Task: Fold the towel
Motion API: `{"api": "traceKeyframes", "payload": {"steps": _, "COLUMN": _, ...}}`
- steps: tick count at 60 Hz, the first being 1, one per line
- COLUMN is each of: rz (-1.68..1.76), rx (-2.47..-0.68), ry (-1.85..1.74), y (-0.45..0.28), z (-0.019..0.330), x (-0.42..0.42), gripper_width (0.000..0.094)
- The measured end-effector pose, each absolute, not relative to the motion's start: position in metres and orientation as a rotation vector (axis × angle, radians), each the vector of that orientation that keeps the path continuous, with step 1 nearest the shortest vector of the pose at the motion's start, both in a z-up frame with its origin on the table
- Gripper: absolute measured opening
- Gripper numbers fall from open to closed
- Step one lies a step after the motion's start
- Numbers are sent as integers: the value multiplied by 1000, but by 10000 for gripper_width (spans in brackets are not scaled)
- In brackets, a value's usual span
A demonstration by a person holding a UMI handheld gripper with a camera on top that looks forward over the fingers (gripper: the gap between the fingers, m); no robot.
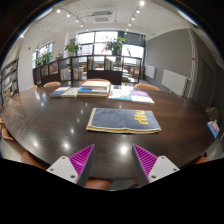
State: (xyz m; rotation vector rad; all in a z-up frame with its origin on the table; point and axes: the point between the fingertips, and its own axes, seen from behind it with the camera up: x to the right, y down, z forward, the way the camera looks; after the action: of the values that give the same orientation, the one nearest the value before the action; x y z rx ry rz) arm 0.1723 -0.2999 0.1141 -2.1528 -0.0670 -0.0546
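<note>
A blue-grey towel with a pale border and yellow marks lies flat on the dark table, well beyond my fingers and slightly right of them. My gripper is open and empty, held above the table's near edge. Its two purple pads stand wide apart with only bare table between them.
Further flat cloths lie at the table's far end, one on the left and one on the right. Brown chairs stand around the table. Shelves, plants and large windows are behind.
</note>
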Motion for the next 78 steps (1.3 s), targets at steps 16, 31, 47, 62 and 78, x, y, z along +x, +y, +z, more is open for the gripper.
{"api": "traceKeyframes", "payload": {"steps": 16, "rz": -12, "rx": -2216, "ry": -168, "y": -125, "z": 55, "x": 79, "gripper_width": 742}}
{"api": "traceKeyframes", "payload": {"steps": 31, "rz": -55, "rx": -2289, "ry": -142, "y": -30, "z": 2, "x": 69, "gripper_width": 622}}
{"api": "traceKeyframes", "payload": {"steps": 47, "rz": -157, "rx": -2300, "ry": -134, "y": -28, "z": -8, "x": 92, "gripper_width": 135}}
{"api": "traceKeyframes", "payload": {"steps": 62, "rz": -10, "rx": -2288, "ry": -132, "y": -29, "z": 21, "x": 94, "gripper_width": 79}}
{"api": "traceKeyframes", "payload": {"steps": 78, "rz": -101, "rx": -2143, "ry": -62, "y": -13, "z": 140, "x": 241, "gripper_width": 78}}
